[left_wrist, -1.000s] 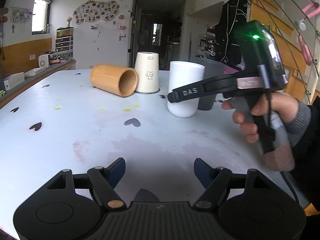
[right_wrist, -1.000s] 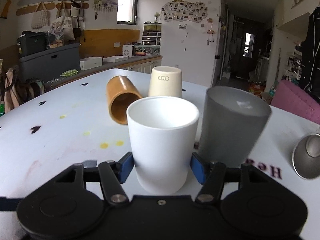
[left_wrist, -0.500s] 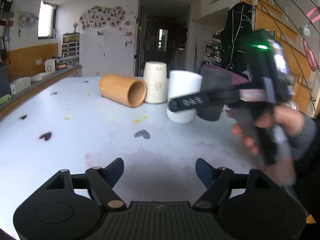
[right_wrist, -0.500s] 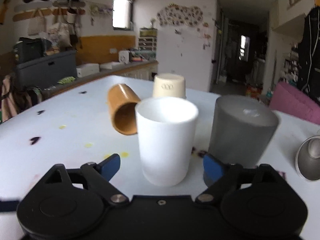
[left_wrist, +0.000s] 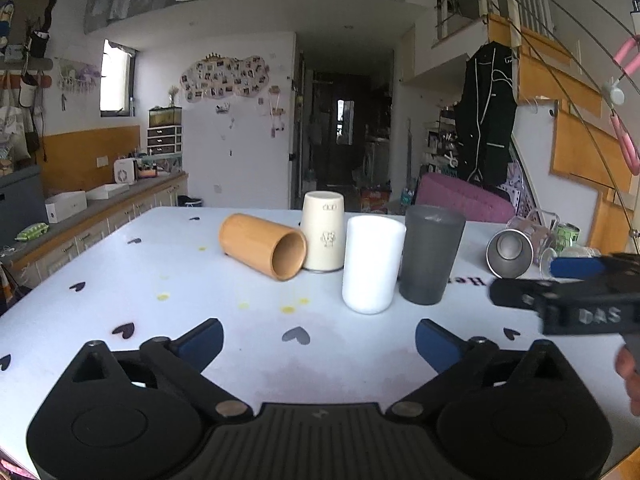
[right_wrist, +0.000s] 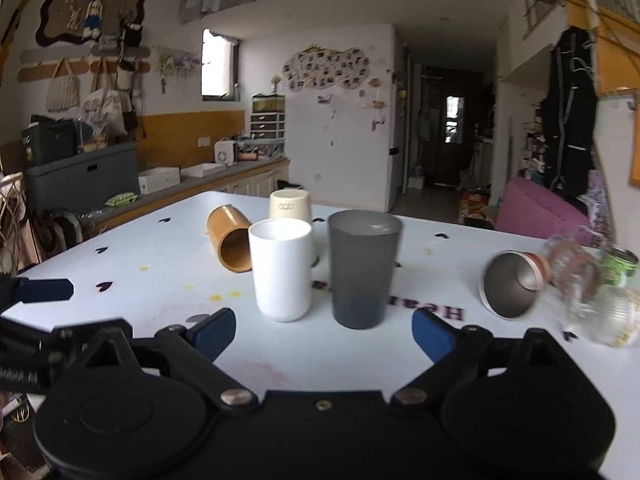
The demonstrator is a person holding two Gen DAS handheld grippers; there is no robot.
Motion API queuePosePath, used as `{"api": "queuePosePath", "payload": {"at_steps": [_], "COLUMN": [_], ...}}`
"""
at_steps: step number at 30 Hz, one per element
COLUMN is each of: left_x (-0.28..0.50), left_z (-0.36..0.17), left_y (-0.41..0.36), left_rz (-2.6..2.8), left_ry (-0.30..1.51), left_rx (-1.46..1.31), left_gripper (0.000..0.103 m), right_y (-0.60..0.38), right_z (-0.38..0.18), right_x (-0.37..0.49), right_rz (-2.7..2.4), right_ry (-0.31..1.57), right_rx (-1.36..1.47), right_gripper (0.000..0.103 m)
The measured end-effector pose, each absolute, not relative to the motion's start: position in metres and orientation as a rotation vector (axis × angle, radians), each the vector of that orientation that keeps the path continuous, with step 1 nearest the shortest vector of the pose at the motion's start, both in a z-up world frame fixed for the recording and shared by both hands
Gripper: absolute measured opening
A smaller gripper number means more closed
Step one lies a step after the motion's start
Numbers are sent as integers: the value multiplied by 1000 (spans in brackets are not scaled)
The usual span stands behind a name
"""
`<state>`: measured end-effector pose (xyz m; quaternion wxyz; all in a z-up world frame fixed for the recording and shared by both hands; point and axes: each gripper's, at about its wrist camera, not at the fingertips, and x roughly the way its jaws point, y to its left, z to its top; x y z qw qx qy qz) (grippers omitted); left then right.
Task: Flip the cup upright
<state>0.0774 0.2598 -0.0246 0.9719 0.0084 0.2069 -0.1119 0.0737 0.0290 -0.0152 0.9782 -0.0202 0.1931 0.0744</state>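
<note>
A white cup (left_wrist: 373, 264) (right_wrist: 281, 274) stands upright on the white table (left_wrist: 120, 280), next to an upright dark grey cup (left_wrist: 431, 254) (right_wrist: 362, 268). A bamboo cup (left_wrist: 262, 251) (right_wrist: 231, 243) lies on its side to the left. A cream cup (left_wrist: 322, 236) (right_wrist: 290, 207) stands upside down behind. A steel cup (left_wrist: 509, 254) (right_wrist: 512, 288) lies on its side at the right. My left gripper (left_wrist: 318, 338) is open and empty, short of the cups. My right gripper (right_wrist: 322, 330) is open and empty, a little back from the white and grey cups.
Glass cups (right_wrist: 580, 276) and a green can (right_wrist: 620, 266) lie at the table's right edge. A pink chair (right_wrist: 540, 210) stands behind the table. A counter (left_wrist: 92, 208) runs along the left wall. The right gripper also shows at the right edge of the left wrist view (left_wrist: 576, 292).
My right gripper has opened, let go of the white cup and pulled back. The white cup stays upright on the table. My left gripper has also drawn back a little.
</note>
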Motion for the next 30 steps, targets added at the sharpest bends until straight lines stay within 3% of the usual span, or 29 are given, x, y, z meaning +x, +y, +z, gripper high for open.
{"api": "queuePosePath", "payload": {"at_steps": [9,30], "left_x": [63,51], "left_z": [-15,-14], "left_y": [252,245], "left_rz": [-207,-213], "left_ry": [396,390], "left_rx": [40,53], "left_gripper": [103,103], "right_y": [9,4], "right_z": [-11,-11], "right_x": [37,15], "right_rz": [76,44], "right_ry": [349,335], "right_rx": [-39,-41], "right_gripper": [103,103]}}
